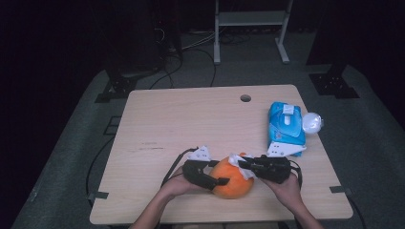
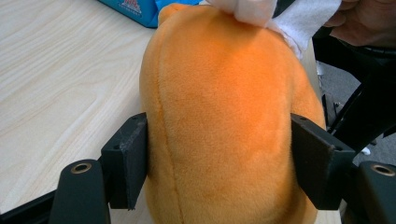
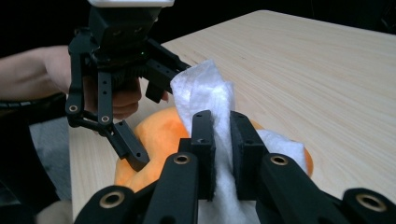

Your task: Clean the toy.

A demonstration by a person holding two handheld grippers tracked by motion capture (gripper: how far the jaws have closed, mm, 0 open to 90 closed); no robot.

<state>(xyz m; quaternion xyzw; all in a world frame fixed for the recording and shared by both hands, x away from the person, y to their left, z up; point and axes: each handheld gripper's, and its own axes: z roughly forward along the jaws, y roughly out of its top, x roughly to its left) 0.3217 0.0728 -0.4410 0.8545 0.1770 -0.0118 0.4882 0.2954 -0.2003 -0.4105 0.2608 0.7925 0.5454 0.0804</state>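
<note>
Left tool (image 1: 217,181) pinches the round orange plush toy (image 1: 232,179) across its flanks, pads pressed on the fabric at both sides in the left gripper view. Toy sits on the pale wooden worktop (image 1: 191,119) near the front edge, at about 5 o'clock from its centre. Right tool (image 1: 246,164) has its jaws pressed together on a crumpled white wet wipe (image 3: 205,91), which lies on the toy's top.

Risks:
- Plush is soft, so the left grip looks shallow. A sideways wiping load could roll the toy out of the pads.
- Toy is close to the front edge. A slip toward 6 o'clock may drop it off.
- Wipe is bunched; only a narrow strip is clamped and it could pull free under drag.
- Both tools work close together over the toy, so the links could clash.
- Blue wipe pack (image 1: 285,126) at 2 o'clock is well apart, no hazard.
</note>
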